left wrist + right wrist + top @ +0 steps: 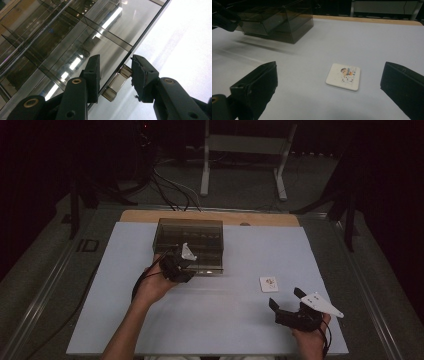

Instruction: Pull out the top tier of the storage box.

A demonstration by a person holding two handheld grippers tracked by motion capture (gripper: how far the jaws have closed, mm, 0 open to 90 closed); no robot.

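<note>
At frame centre, the left gripper clamps its fingers on the drawer handle of the smoky box; the right gripper, fingers apart, faces the tile just ahead on the worktop.

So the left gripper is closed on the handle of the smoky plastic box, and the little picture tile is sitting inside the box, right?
Not quite. The left gripper is closed on the handle of the smoky plastic box, but the picture tile lies on the table, outside the box, as the right gripper view shows.
</note>
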